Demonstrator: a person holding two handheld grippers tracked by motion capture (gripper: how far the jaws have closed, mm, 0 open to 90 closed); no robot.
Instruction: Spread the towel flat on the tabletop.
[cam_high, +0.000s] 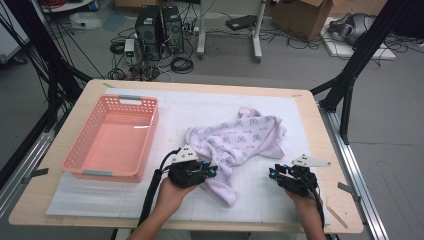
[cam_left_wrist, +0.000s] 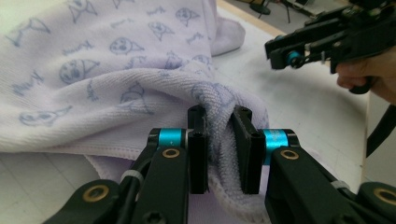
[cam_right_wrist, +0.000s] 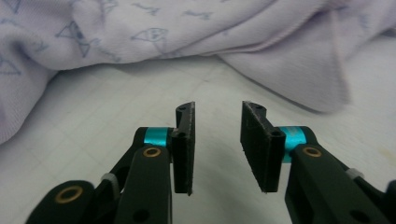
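Note:
A pale lilac towel printed with small blue cat faces lies crumpled on the white mat, right of the middle. My left gripper is at the towel's near left edge. In the left gripper view a thick fold of the towel is pinched between the two black jaws of my left gripper. My right gripper hovers over bare mat to the right of the towel's hanging corner. In the right gripper view my right gripper stands with a gap and nothing between its jaws, and the towel lies just beyond its tips.
A pink plastic basket stands with nothing in it on the left half of the table. The white mat covers most of the wooden table top. Behind the table, computers, cables and cardboard boxes sit on the floor.

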